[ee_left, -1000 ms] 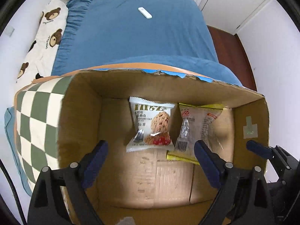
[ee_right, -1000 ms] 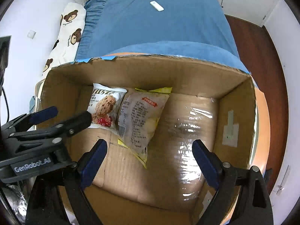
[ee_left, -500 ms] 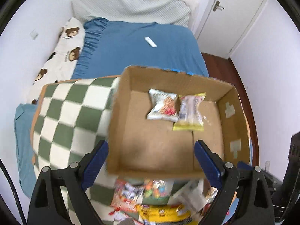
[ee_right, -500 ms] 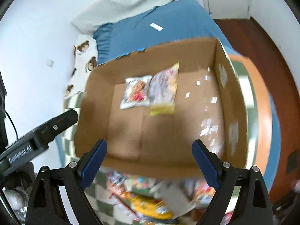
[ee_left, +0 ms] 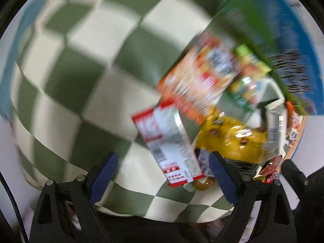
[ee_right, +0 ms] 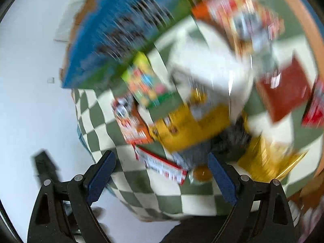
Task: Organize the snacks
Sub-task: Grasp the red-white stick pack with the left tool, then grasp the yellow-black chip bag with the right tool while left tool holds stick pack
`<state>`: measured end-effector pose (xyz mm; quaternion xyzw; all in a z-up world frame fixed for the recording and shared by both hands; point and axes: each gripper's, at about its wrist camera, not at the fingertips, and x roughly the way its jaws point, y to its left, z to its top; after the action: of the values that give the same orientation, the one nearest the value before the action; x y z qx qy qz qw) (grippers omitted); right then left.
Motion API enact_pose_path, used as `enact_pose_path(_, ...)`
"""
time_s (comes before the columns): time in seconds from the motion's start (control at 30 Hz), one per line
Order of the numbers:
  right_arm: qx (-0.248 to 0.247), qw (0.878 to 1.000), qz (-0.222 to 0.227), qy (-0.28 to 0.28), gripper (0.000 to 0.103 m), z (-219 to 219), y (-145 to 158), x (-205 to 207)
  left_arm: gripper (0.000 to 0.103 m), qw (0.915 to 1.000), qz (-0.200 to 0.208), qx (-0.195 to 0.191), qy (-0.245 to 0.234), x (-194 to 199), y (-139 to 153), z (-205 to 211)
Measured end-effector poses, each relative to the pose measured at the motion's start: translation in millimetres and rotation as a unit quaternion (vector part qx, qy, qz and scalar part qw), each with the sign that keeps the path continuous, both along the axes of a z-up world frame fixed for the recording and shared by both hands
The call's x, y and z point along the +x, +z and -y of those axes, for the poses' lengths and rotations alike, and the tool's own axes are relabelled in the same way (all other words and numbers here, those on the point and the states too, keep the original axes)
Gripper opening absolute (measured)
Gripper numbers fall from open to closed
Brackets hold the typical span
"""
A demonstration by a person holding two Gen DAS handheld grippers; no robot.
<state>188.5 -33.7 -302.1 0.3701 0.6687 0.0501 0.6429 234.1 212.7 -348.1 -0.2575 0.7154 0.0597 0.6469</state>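
Both views are motion-blurred. A pile of snack packets lies on a green-and-white checked cloth (ee_left: 85, 64). A red-and-white packet (ee_left: 168, 145) is nearest my left gripper (ee_left: 161, 160), with an orange packet (ee_left: 198, 77) and a yellow bag (ee_left: 232, 139) beyond it. The left jaws are closing, wide apart above the red-and-white packet, not pressing on it. My right gripper (ee_right: 161, 158) hangs open over the same pile, above the red-and-white packet (ee_right: 162, 166) and the yellow bag (ee_right: 192, 127), holding nothing.
The box's printed blue-and-green outer wall (ee_right: 113, 40) rises behind the pile, also seen at the upper right as the box wall (ee_left: 253, 20). A dark red packet (ee_right: 283, 95), a gold packet (ee_right: 267, 160) and a white packet (ee_right: 210, 66) lie to the right. White floor (ee_right: 30, 111) lies left.
Both grippers have swung back out of the cardboard box and down toward the snack pile on the checked cloth in front of it. Both views have rolled. The box's inside has left view.
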Motion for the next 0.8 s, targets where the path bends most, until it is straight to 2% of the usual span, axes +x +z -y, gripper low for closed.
enact_pose_path(0.17, 0.005, 0.998, -0.016, -0.062, 0.094, -1, -26, -4, 0.088, 0.9964, -0.042, -0.061, 0.041, 0, -48, 2)
enact_pose_path(0.3, -0.018, 0.996, -0.011, -0.087, 0.095, 1, -28, 1, 0.088, 0.9959, -0.04, -0.055, 0.06, 9, -58, 3)
enact_pose_path(0.37, -0.03, 0.996, -0.015, -0.085, 0.095, -1, -26, 2, 0.081, 0.9979, -0.022, -0.038, 0.047, 13, -52, 6)
enact_pose_path(0.43, -0.041, 0.995, -0.027, -0.09, 0.096, -3, -28, 1, 0.06, 0.9997, -0.005, -0.022, 0.013, 22, -43, 10)
enact_pose_path(0.53, -0.038, 0.992, -0.049, -0.11, 0.096, -5, -33, -5, 0.057, 0.9994, 0.01, 0.01, -0.033, 28, -33, 11)
enact_pose_path(0.57, -0.033, 0.991, -0.054, -0.118, 0.096, -5, -36, -6, 0.057, 0.998, 0.017, 0.034, -0.051, 30, -28, 10)
enact_pose_path(0.67, -0.032, 0.986, -0.066, -0.151, 0.098, -1, -45, -6, 0.057, 0.9874, 0.036, 0.106, -0.112, 37, -14, 10)
enact_pose_path(0.73, -0.034, 0.982, -0.072, -0.174, 0.103, 1, -50, -4, 0.057, 0.9808, 0.04, 0.134, -0.136, 43, -9, 10)
enact_pose_path(0.8, -0.052, 0.978, -0.082, -0.185, 0.103, 0, -55, 0, 0.057, 0.9758, 0.043, 0.151, -0.153, 49, -7, 12)
